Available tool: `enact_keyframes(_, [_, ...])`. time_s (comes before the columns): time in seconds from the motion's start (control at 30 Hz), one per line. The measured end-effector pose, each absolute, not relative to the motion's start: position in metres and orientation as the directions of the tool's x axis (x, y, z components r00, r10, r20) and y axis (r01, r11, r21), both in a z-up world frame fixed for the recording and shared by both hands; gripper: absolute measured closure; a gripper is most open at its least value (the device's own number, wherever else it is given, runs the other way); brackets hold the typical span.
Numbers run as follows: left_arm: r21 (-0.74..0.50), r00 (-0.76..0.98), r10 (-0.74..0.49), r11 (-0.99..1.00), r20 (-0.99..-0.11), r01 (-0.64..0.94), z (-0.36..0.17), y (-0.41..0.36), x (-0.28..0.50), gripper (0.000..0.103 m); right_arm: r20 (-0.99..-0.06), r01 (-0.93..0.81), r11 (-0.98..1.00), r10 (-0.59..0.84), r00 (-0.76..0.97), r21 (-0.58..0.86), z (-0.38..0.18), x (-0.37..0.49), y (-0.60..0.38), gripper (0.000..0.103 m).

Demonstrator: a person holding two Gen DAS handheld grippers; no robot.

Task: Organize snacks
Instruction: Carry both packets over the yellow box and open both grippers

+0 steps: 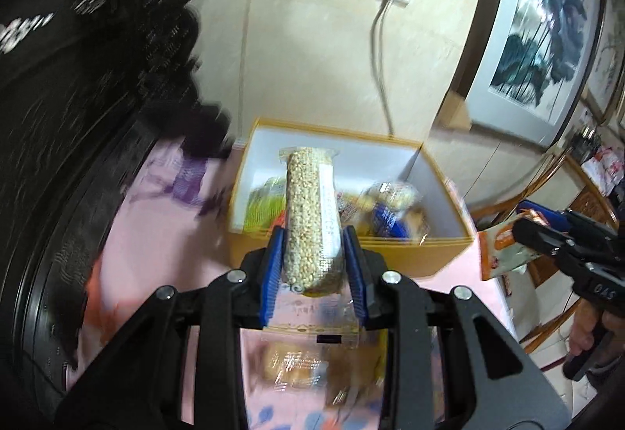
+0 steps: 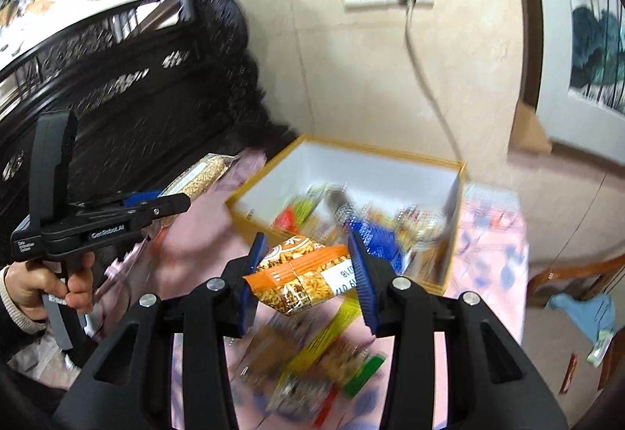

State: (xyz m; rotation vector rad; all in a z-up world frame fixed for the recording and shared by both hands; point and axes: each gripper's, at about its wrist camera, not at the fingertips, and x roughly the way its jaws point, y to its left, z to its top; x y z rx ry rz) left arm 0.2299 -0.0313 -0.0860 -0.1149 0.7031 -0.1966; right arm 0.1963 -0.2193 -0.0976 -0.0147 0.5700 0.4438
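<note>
1. Left wrist view: the left gripper (image 1: 314,266) pinches a clear grain pack (image 1: 310,219), blue pads tight on its lower end, long axis running straight out past the fingertips.
2. Dead ahead of those fingers sits the box (image 1: 449,191), open top, snacks already inside; the pack's far end hangs over its near wall.
3. Right gripper (image 2: 308,273) clamps an orange packet (image 2: 300,275) crosswise between its fingers.
4. Box (image 2: 390,172) lies ahead and slightly right of them.
5. My read: the left looks nearer the drop. Loose snacks (image 2: 312,363) wait under the right fingers.
</note>
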Motion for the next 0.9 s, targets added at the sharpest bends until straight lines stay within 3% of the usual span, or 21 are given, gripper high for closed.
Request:
enact_keyframes(0.4, [-0.155, 0.788, -0.232, 0.972, -0.57, 0.174, -0.059, -0.069, 0.327, 0.072, -0.446, -0.35, 0.935, 0.333, 0.831, 0.046, -0.076, 0.285, -0.224, 0.06])
enact_keyframes(0.43, [-0.153, 0.795, -0.221, 0.975, -0.565, 0.162, -0.058, -0.069, 0.333, 0.069, -0.446, -0.349, 0.936, 0.329, 0.833, 0.038, -0.076, 0.288, -0.223, 0.059])
enact_keyframes(0.47, [-0.152, 0.8, -0.206, 0.978, -0.563, 0.145, -0.056, -0.069, 0.336, 0.043, -0.449, -0.343, 0.939, 0.318, 0.835, 0.026, -0.077, 0.292, -0.222, 0.058])
enact_keyframes(0.5, [-0.156, 0.81, -0.186, 0.981, -0.556, 0.118, -0.053, -0.067, 0.336, 0.023, -0.447, -0.33, 0.944, 0.301, 0.842, 0.014, -0.076, 0.293, -0.222, 0.049])
enact_keyframes(0.53, [-0.163, 0.824, -0.179, 0.981, -0.537, 0.106, -0.051, -0.065, 0.333, 0.022, -0.441, -0.317, 0.948, 0.287, 0.85, 0.007, -0.075, 0.292, -0.221, 0.036])
enact_keyframes(0.57, [-0.173, 0.837, -0.183, 0.979, -0.516, 0.107, -0.047, -0.063, 0.331, 0.022, -0.422, -0.295, 0.955, 0.265, 0.867, -0.007, -0.073, 0.288, -0.222, 0.033])
enact_keyframes(0.7, [-0.146, 0.847, -0.167, 0.984, -0.505, 0.106, -0.045, -0.061, 0.319, 0.01, -0.443, -0.282, 0.959, 0.251, 0.86, -0.004, -0.076, 0.28, -0.225, 0.033])
enact_keyframes(0.9, [-0.145, 0.815, -0.139, 0.987, -0.562, 0.068, -0.065, -0.047, 0.292, 0.005, -0.523, -0.265, 0.963, 0.246, 0.816, 0.04, -0.1, 0.255, -0.235, 0.031])
